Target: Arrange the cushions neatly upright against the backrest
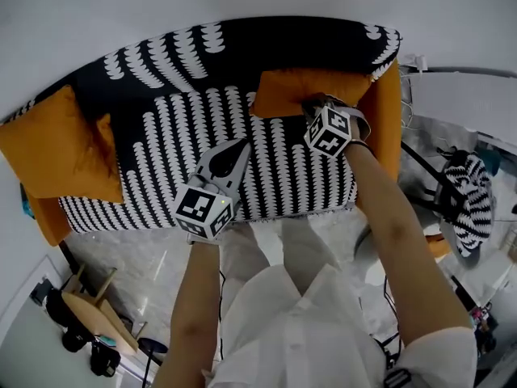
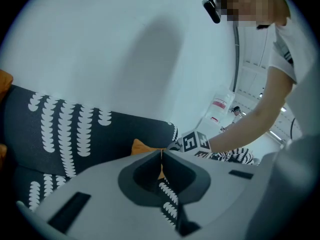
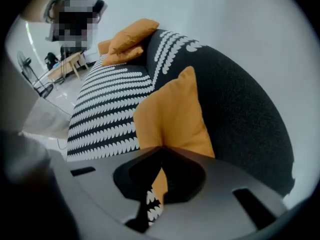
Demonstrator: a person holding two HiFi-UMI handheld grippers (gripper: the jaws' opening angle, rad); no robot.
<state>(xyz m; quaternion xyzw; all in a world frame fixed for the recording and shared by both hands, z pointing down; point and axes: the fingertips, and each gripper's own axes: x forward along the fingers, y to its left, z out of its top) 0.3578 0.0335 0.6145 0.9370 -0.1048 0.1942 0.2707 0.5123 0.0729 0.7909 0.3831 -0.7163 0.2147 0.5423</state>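
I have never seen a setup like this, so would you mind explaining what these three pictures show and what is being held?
No robot here: a person holds a two-fingered gripper in each hand. The head view comes from a camera on the person's head, looking down at a black-and-white sofa. The other two come from cameras riding on the grippers. The right gripper has its fingers shut on an orange cushion by the backrest. The left gripper is shut and empty. More orange cushions sit at the sofa's other end.

The head view looks steeply down at the sofa (image 1: pixel 161 136). Both gripper views sit low behind their jaws, sharing the orange cushion (image 1: pixel 311 87).
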